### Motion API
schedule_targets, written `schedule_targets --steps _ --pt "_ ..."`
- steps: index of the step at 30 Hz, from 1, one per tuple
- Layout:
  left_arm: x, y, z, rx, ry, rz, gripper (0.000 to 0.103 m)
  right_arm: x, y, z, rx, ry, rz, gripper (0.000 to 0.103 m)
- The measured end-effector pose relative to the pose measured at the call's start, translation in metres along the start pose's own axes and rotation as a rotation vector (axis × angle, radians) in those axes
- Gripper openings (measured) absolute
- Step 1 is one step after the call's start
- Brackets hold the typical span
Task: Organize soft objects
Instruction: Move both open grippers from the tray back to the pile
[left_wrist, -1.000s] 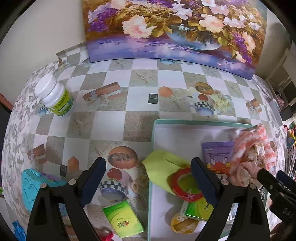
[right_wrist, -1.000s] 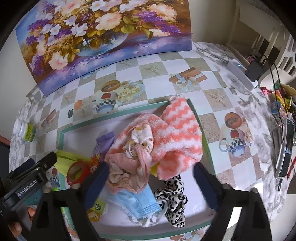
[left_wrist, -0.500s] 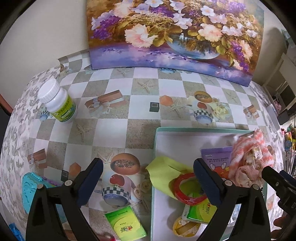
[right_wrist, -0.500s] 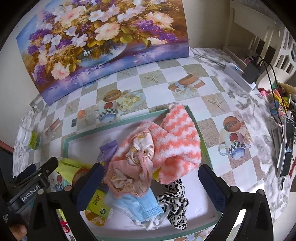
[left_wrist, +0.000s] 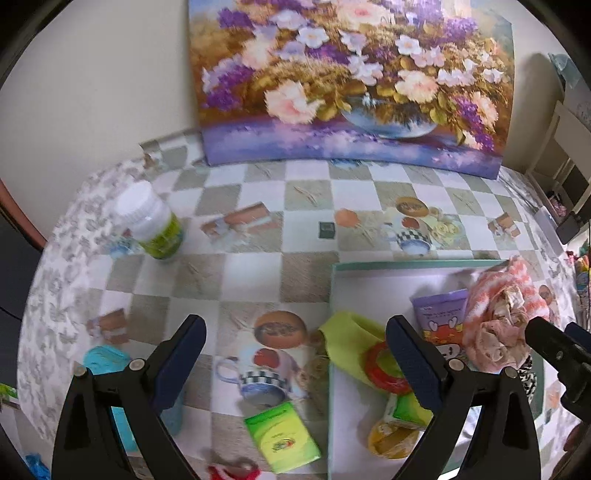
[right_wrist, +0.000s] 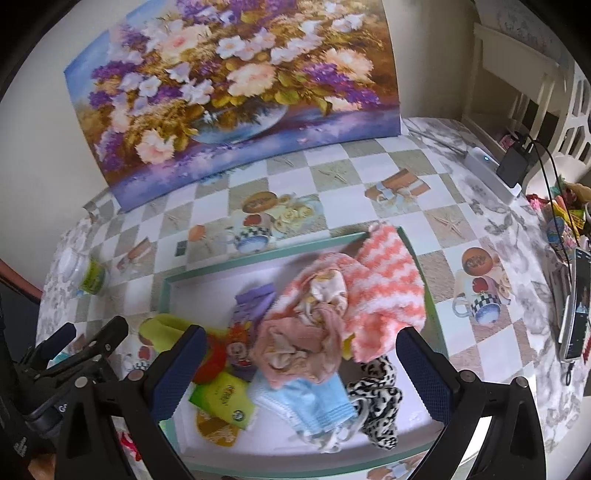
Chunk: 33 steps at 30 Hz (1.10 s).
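Note:
A teal-rimmed white tray (right_wrist: 168, 295) (left_wrist: 334, 280) holds a heap of soft things: a pink and white striped fuzzy cloth (right_wrist: 388, 280) (left_wrist: 517, 291), a crumpled pink garment (right_wrist: 299, 347) (left_wrist: 495, 339), a blue face mask (right_wrist: 317, 402), a black and white spotted cloth (right_wrist: 376, 406) and a yellow cloth (right_wrist: 162, 328) (left_wrist: 347, 339). A purple packet (left_wrist: 439, 317), a red ring (left_wrist: 384, 369) and green packets (right_wrist: 221, 398) also lie in it. My right gripper (right_wrist: 299, 373) is open and empty above the heap. My left gripper (left_wrist: 295, 362) is open and empty above the tray's left edge.
A white bottle with a green label (left_wrist: 151, 221) stands at the far left. A green packet (left_wrist: 282, 437), a teal object (left_wrist: 107, 362) and a red item (left_wrist: 232, 472) lie left of the tray. A flower painting (left_wrist: 351, 85) leans on the wall. A phone (right_wrist: 576, 306) and cables lie at the right.
Both grippers have lifted up and back from the table, so the tray and heap sit lower and smaller in view. Both stay open. Nothing in the tray has moved.

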<state>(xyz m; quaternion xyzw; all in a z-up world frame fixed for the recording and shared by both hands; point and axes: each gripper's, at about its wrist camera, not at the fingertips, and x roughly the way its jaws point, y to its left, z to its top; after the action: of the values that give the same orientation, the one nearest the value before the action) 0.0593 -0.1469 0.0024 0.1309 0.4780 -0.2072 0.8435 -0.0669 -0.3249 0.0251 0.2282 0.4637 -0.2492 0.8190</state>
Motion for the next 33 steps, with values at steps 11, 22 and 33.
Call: schedule_targets --steps 11,22,33 --pt "-0.018 0.016 -0.018 -0.077 -0.05 -0.016 0.098 -0.023 0.013 -0.015 -0.015 -0.107 0.008 0.103" --pt "-0.015 0.024 -0.044 -0.077 0.034 0.012 0.098 -0.024 0.027 -0.042 -0.042 -0.082 0.013 0.103" --pt "-0.014 0.055 -0.079 -0.192 0.178 0.006 0.098 -0.016 0.048 -0.074 -0.088 0.026 0.032 0.103"
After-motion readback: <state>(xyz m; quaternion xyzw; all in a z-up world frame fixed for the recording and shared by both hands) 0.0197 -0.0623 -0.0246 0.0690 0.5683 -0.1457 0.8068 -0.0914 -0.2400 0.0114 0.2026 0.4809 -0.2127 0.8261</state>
